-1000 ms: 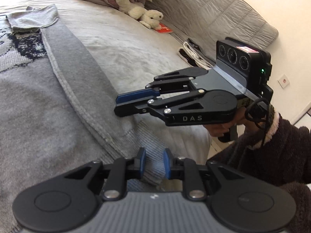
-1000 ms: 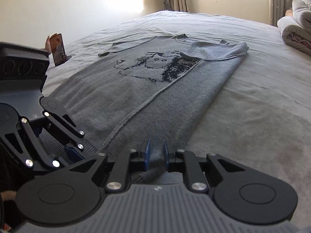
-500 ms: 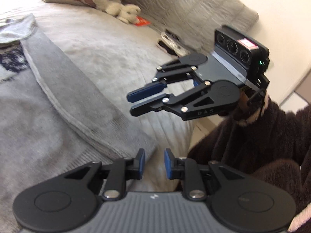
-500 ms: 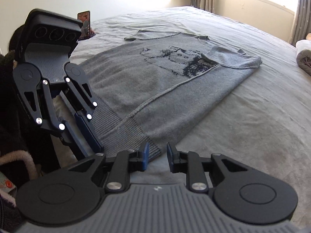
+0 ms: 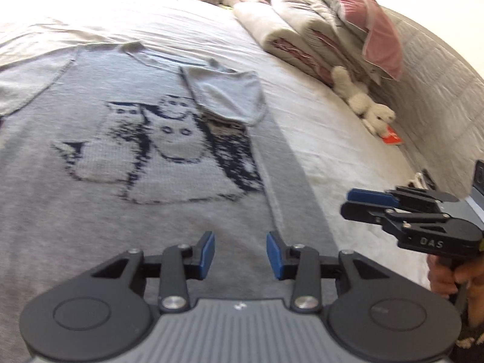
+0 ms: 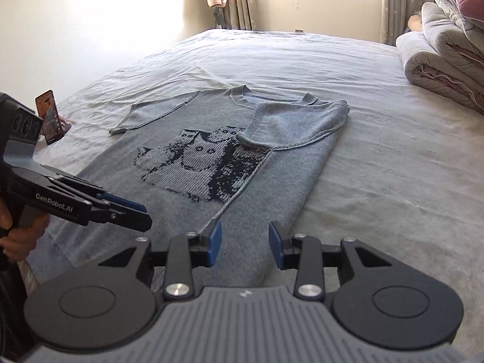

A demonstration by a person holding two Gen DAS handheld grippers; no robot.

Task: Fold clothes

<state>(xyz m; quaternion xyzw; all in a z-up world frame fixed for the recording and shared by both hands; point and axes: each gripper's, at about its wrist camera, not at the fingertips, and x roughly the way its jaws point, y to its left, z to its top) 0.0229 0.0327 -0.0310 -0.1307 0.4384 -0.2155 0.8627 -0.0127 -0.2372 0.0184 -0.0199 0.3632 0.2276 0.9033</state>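
From the left wrist, the left gripper [image 5: 240, 254] hangs over the grey sweater [image 5: 127, 211], jaws opening, nothing between them. From the right wrist, the right gripper [image 6: 245, 246] likewise spreads empty above the hem; one side looks folded, so the unfolded sleeve [image 6: 151, 112] ahead-left probably needs pinching next.

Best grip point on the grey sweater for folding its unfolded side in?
Probably the flat sleeve on the grey sweater, at its cuff edge nearest the phone. Come in low from that outer side: the sleeve lies spread on the bed, its thin edge exposed.
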